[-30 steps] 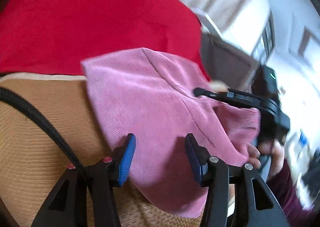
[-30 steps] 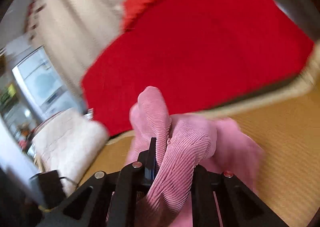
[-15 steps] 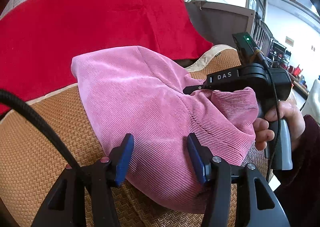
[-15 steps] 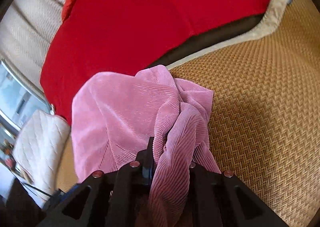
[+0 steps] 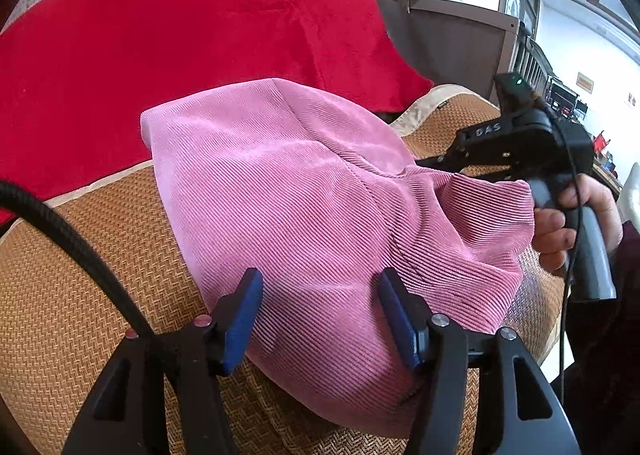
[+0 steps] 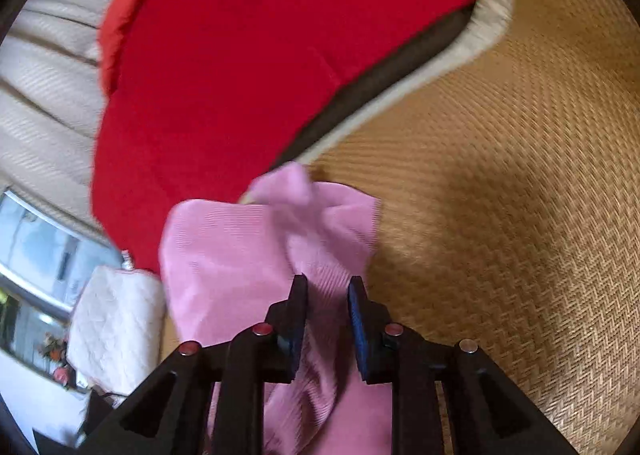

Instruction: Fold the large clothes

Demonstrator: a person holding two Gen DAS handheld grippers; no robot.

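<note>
Now | both hand-held grippers opening | pink corduroy garment (image 5: pixel 304 191) on woven mat (image 5: pixel 72 295)

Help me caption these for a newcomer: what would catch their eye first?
The pink corduroy garment lies bunched on the woven mat, between both sets of jaws. Behind it spreads a big red blanket. The right gripper is opening, cloth between its blue pads but no longer pinched; the left gripper is opening over the garment's near edge.
</note>
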